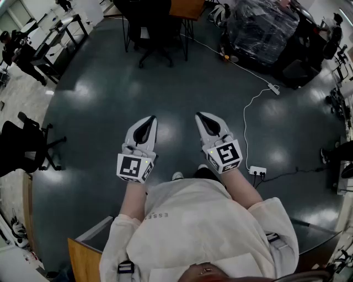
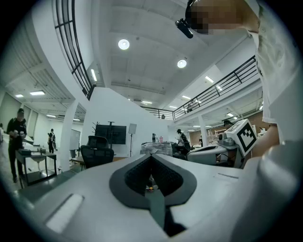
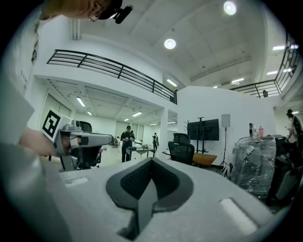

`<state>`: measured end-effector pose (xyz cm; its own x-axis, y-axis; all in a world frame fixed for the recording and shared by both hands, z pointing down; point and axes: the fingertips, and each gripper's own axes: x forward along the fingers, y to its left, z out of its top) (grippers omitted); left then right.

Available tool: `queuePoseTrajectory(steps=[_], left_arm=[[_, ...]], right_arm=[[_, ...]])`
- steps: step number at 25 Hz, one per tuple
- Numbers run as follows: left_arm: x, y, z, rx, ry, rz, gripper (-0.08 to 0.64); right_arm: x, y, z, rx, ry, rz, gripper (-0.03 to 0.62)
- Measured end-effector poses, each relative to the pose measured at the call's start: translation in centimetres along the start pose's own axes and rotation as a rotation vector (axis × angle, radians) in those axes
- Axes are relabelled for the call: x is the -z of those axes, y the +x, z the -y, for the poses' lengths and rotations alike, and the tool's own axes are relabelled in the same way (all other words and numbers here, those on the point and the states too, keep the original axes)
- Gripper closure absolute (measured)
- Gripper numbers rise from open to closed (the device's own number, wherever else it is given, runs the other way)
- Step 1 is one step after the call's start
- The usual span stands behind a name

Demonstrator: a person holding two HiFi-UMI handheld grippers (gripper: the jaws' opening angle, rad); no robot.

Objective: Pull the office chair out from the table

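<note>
**Fig.** Head view plus both gripper views. Landmark: brown wooden bench (image 1: 188, 7) on black legs, at the far end of the dark grey glossy floor (image 1: 105, 99).

**Task item.** Black high-backed office chair on a star base (image 1: 150, 34) stands just beside the bench, at its left-near side. Nothing touches it.

**Left gripper** (image 1: 150, 119): white shell w/ black finger pads and a square-marker cube. It is held level, well apart from the bench, and points toward it. The fingers are fully together, pads meeting tip to tip, w/ nothing btwn them.

**Right gripper** (image 1: 199, 116): same build, level, alongside the left one, and as far from the bench. Its fingers are also pressed together and hold nothing.

**Operator.** Person in a white top (image 1: 204, 231) stands at the floor's near end, opposite the bench, both forearms stretched forward.

**Surroundings, rel. to bench.**
- Bulky load wrapped in clear film (image 1: 263, 26): near the bench, to its right.
- White power strip w/ white cable (image 1: 274, 89): on the floor, right-near of the bench, btwn the load and the operator.
- Small white socket block (image 1: 257, 171): further along the same cable, well apart from the bench.
- Second black office chair (image 1: 22, 146): far to the left, well apart from the bench.
- Black flat screen on a stand (image 3: 203, 130): behind the bench, against a white wall.
- Standing person in dark clothes (image 1: 16, 52): left of the bench, at a black-framed work stand (image 1: 60, 33).
</note>
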<state>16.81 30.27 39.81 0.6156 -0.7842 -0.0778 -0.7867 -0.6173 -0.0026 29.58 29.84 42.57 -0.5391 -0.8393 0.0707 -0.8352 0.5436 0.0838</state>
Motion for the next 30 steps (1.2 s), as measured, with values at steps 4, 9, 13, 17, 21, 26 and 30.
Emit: queuePoseTrajectory(steps=[4, 9, 13, 17, 21, 26, 30], left_arm=[[0.4, -0.1, 0.0, 0.007, -0.005, -0.004, 0.548], [0.7, -0.2, 0.1, 0.011, -0.013, -0.008, 0.548], [0.9, -0.1, -0.3, 0.013, -0.018, -0.009, 0.548], [1.1, 0.1, -0.8, 0.008, -0.025, -0.009, 0.548], [1.4, -0.1, -1.5, -0.004, -0.035, -0.016, 0.548], [2.5, 0.6, -3.5, -0.026, -0.053, -0.043, 0.548], [3.7, 2.2, -6.6, -0.068, -0.055, -0.064, 0.548]], right_arm=[[0.3, 0.2, -0.5, -0.008, -0.005, -0.004, 0.600], [0.5, 0.1, -0.6, -0.005, -0.033, -0.009, 0.601], [0.3, 0.4, -0.8, -0.002, -0.069, -0.007, 0.600], [0.2, 0.7, -0.1, 0.013, -0.049, 0.012, 0.600], [0.5, 1.3, -0.2, 0.004, -0.037, 0.008, 0.601], [1.9, 3.8, 0.2, -0.031, 0.018, -0.023, 0.600], [3.2, 7.7, 1.2, -0.070, 0.056, -0.042, 0.600]])
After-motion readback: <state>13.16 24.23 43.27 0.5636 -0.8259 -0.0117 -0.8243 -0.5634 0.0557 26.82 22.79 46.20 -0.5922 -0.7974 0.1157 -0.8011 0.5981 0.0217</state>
